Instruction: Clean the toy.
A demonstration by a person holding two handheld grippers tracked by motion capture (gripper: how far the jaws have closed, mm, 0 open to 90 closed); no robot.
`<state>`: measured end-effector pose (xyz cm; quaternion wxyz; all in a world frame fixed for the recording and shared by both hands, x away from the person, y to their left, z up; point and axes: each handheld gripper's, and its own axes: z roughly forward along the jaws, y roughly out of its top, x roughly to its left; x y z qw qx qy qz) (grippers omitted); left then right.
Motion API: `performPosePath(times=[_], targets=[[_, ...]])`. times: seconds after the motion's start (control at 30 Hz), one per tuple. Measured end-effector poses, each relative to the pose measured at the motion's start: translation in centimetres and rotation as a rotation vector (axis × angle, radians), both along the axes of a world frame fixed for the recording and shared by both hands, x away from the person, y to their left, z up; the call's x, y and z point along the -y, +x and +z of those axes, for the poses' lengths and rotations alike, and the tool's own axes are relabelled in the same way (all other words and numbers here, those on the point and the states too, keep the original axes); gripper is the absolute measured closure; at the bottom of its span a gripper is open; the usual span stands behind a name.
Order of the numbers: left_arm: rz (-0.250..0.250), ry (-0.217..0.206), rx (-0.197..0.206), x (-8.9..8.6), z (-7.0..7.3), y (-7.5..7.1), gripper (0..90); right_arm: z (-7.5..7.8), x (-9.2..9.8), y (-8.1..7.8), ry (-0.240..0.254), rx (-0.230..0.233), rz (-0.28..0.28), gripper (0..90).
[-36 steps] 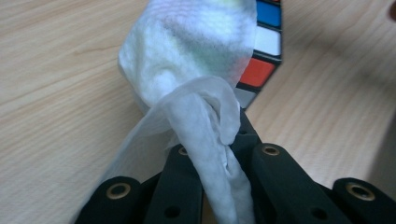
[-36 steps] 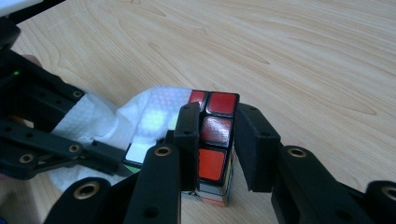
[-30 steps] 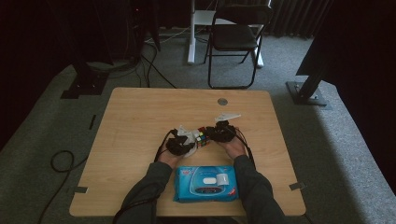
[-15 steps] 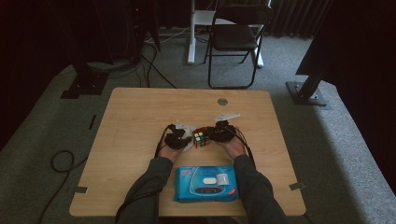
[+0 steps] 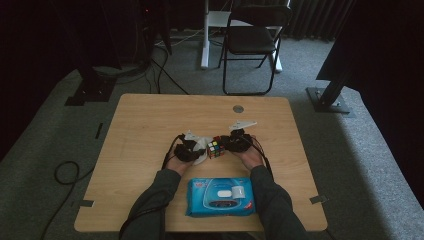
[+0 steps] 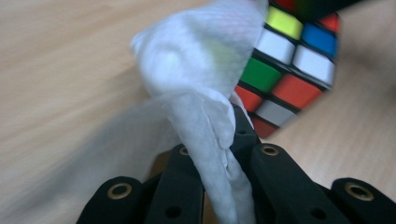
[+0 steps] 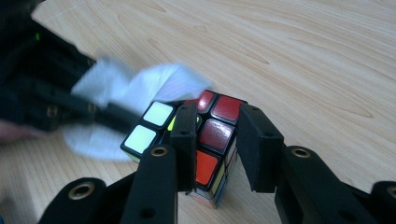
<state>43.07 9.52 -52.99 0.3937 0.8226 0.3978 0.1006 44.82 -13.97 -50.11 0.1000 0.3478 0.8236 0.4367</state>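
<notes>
High view: a person's two forearms reach in from the near edge of the bench (image 5: 150,120), and the hands meet around the middle of it, a little toward the near side. The right tongs (image 5: 231,145) clamp a Rubik's cube (image 5: 216,148); in the right gripper view the jaws pinch one edge of the cube (image 7: 205,140), which sits just above the wood. The left tongs (image 5: 197,150) have just been closing and grip a white wet wipe (image 5: 200,150) bunched between the jaws; in the left gripper view the wipe (image 6: 201,93) drapes against the cube's (image 6: 285,70) side, touching it. A blue pack of wet wipes (image 5: 220,197) lies flat at the near edge, between the sleeves.
</notes>
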Motion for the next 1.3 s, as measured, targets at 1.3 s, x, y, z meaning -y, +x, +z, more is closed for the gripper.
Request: performPosePath(times=[1.3], targets=[[-0.077,-0.047,0.022,0.7,0.9,-0.9,87.0,0.2,0.4,-0.1,-0.04,0.025,-0.02,55.0]])
